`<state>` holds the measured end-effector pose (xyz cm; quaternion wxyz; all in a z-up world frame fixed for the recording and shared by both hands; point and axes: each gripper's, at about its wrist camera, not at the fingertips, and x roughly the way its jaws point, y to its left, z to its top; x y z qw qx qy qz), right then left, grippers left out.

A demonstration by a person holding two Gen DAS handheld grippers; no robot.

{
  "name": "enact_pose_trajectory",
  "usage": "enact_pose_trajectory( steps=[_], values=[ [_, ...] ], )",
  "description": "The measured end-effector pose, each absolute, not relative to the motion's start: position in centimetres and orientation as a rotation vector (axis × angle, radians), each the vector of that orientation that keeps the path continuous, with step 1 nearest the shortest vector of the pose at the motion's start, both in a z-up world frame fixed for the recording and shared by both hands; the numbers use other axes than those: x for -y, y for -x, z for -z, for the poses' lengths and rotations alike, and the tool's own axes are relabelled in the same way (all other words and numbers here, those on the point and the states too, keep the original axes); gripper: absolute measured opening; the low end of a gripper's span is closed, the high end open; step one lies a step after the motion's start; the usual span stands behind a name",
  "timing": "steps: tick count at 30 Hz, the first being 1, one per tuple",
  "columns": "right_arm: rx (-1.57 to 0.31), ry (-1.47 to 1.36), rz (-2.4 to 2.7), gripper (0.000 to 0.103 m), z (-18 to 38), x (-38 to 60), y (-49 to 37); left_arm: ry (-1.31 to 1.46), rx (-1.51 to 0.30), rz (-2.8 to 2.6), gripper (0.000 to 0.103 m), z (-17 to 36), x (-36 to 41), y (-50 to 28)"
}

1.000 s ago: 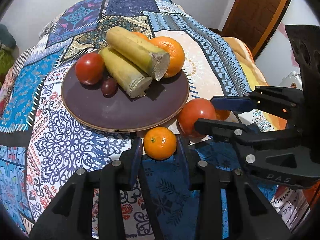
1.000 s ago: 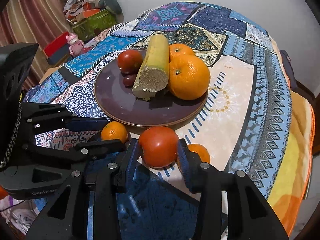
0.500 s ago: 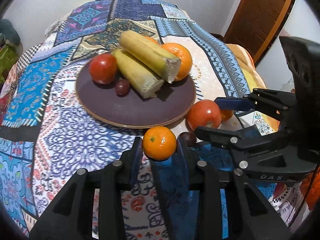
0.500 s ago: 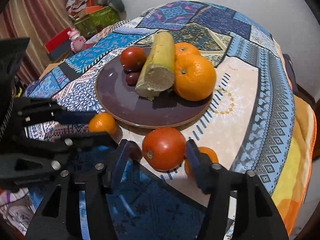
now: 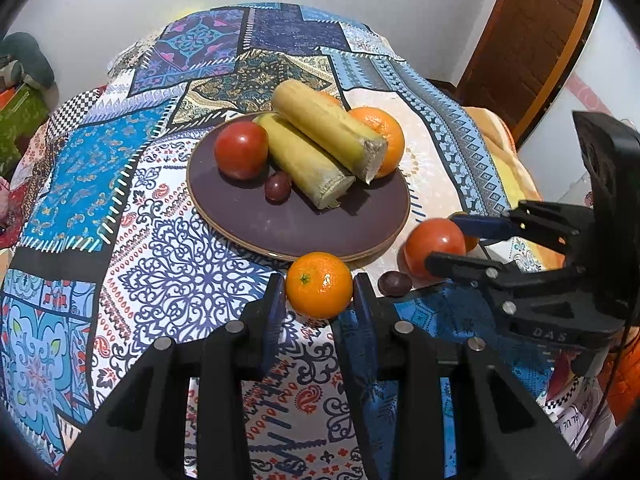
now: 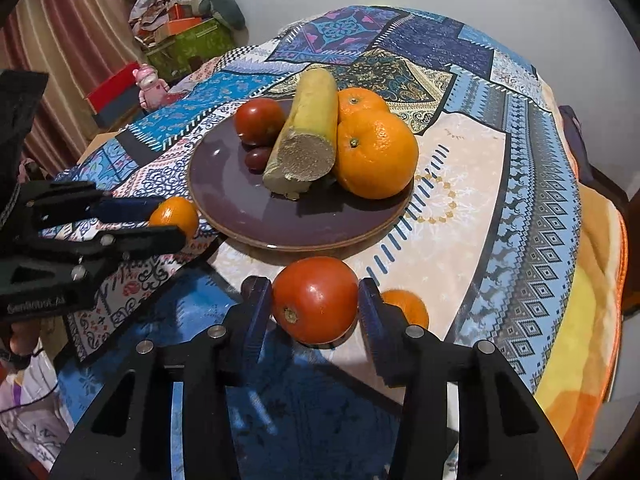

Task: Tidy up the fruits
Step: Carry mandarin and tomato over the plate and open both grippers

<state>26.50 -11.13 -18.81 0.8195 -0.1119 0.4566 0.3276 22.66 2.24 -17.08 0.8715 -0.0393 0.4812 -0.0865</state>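
A dark purple plate [image 5: 280, 224] [image 6: 240, 208] holds a tomato [image 5: 241, 155], two yellow sugarcane pieces [image 5: 328, 136], a grape [image 5: 277, 187] and oranges [image 6: 376, 152]. My left gripper [image 5: 319, 300] is shut on a small orange [image 5: 319, 285], lifted just before the plate's near rim; it also shows in the right wrist view [image 6: 175, 216]. My right gripper [image 6: 315, 312] is shut on a red tomato [image 6: 316, 299] [image 5: 434, 245], held right of the plate. A dark grape [image 5: 394, 283] and another small orange [image 6: 406, 307] lie on the cloth.
The round table [image 5: 168, 280] wears a patterned patchwork cloth and drops off on all sides. A brown door [image 5: 532, 40] stands at the far right. Boxes and a pink toy [image 6: 150, 84] sit on the floor to the left.
Both grippers have risen and pulled back a little with their fruit. The right jaws closed in tighter on the tomato. A dark grape under it came into view.
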Motion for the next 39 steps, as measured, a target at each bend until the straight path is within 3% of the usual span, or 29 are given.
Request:
enact_pose_trajectory(
  steps=[13,39],
  values=[
    [-0.885,0.155,-0.689,0.041,16.1,11.1,-27.5,0.092,-0.953,0.13,0.035,15.3,-4.6,-23.9],
    [-0.875,0.136,-0.638,0.042,17.7,9.9,-29.7,0.099,-0.998,0.076,0.035,18.2,-6.5,-29.9]
  ],
)
